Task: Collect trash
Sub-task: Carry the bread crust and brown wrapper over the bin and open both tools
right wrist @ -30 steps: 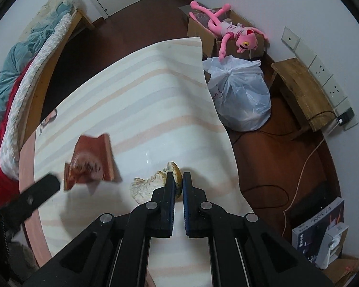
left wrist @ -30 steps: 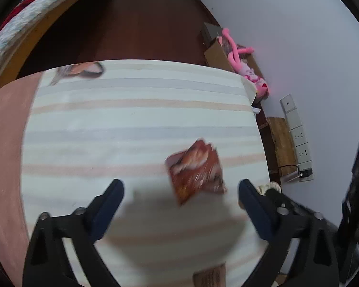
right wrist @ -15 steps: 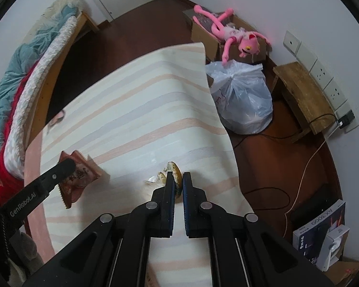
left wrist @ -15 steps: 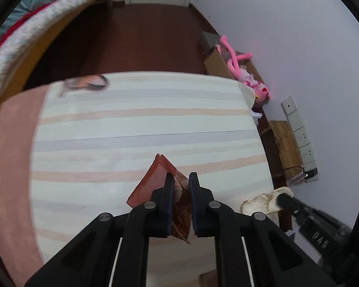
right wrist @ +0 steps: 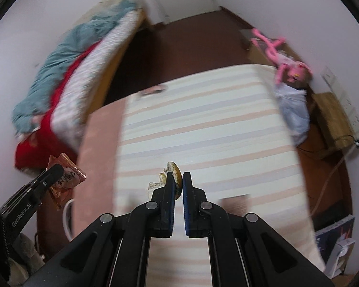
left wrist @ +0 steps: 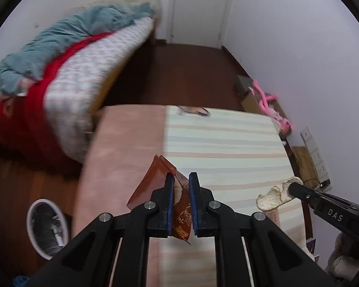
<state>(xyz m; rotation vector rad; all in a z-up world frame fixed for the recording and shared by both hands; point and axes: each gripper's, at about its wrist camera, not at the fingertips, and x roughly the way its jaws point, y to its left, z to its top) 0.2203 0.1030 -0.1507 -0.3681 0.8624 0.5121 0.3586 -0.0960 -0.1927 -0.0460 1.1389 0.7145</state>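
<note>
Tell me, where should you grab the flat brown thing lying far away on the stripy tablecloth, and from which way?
Probably by its edge, coming in low from the side of the table. The flat brown thing lies flat on the striped cloth near the far edge, so only a thin rim offers anything to pinch. It is too blurred to say more. Both grippers are busy now: the left gripper holds the red wrapper.

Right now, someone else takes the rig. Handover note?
Left gripper: shut on the red snack wrapper, lifted off the table near its left edge.
Right gripper: shut on the clear crumpled wrapper, held above the striped tablecloth.
White trash bin stands on the floor, left of the table.
Done: both pieces picked up.
Left: carry both to the bin and release. A small brown scrap still lies on the cloth near the right gripper.
</note>
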